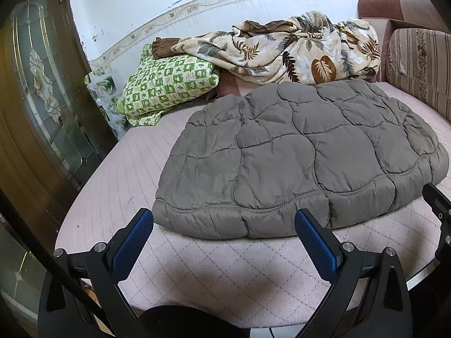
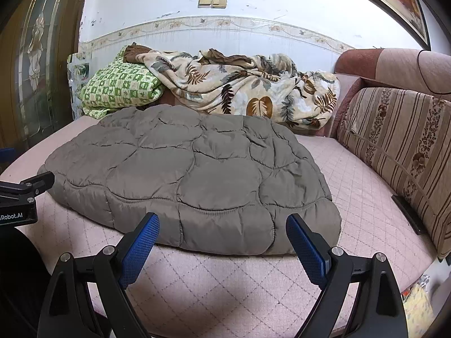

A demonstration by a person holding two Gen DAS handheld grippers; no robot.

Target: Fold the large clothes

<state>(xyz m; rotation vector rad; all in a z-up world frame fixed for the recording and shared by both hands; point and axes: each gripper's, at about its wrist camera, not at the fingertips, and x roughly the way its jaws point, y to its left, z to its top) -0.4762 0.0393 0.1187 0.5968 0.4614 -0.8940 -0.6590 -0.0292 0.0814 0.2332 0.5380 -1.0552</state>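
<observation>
Bed: pink quilted bed (image 1: 118, 186) is carrying a grey puffer jacket (image 1: 298, 155), lying flat.
Left tongs (image 1: 224, 225): you're holding them spread apart, hovering.
Right tongs (image 2: 222, 229): gaping wide, gripping nothing.

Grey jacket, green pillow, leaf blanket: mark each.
Grey jacket (image 1: 296, 155): left wrist view, middle quilted panel.
Green pillow (image 2: 121, 87): right wrist view, checked top face.
Leaf blanket (image 2: 242, 90): right wrist view, central folds.

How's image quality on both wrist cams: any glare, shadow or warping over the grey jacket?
Left wrist view: grey jacket sharp and evenly lit, no glare; soft shadow on the pink cover under the open left gripper; fisheye bends the wall border. Right wrist view: the same, shadow below the open right gripper, dark corners.
</observation>
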